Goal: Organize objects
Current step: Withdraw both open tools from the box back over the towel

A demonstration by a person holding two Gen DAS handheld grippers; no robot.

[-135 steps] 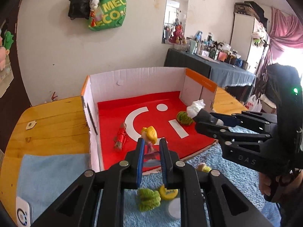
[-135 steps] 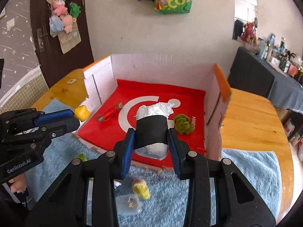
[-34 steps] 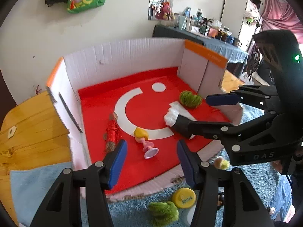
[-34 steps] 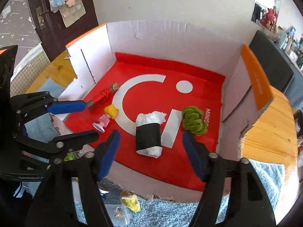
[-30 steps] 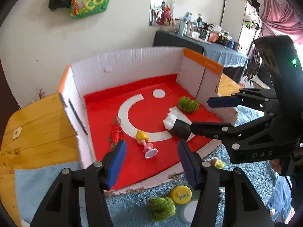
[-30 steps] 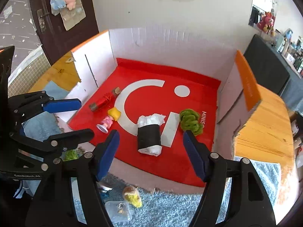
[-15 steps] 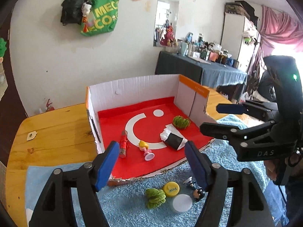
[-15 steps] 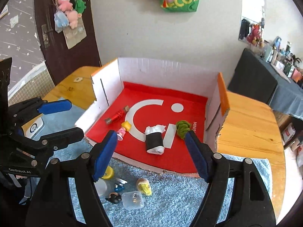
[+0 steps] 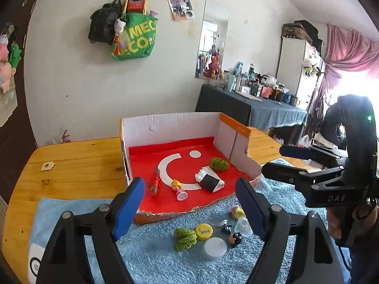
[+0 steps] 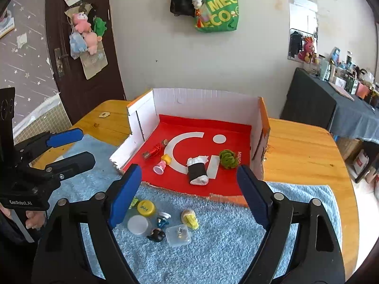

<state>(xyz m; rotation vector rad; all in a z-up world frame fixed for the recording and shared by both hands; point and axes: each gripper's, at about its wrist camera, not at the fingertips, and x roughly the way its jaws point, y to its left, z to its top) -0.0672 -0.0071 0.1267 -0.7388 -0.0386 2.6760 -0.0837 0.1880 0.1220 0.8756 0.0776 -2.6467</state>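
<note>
So four toys lie in the box (image 10: 203, 99), several wait on the towel's (image 10: 213, 248) near edge, both claws, left gripper (image 9: 189, 203) and right gripper (image 10: 189, 191), gape empty, jaws just widened.

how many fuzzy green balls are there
2. One green ball lies on the red floor of the box; the other is on the blue towel.

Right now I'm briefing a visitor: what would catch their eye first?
The open cardboard box on the wooden table, its red floor holding a black-wrapped white roll and a green pom-pom. In front of it, small toys and a yellow lid lie on the blue towel.
</note>
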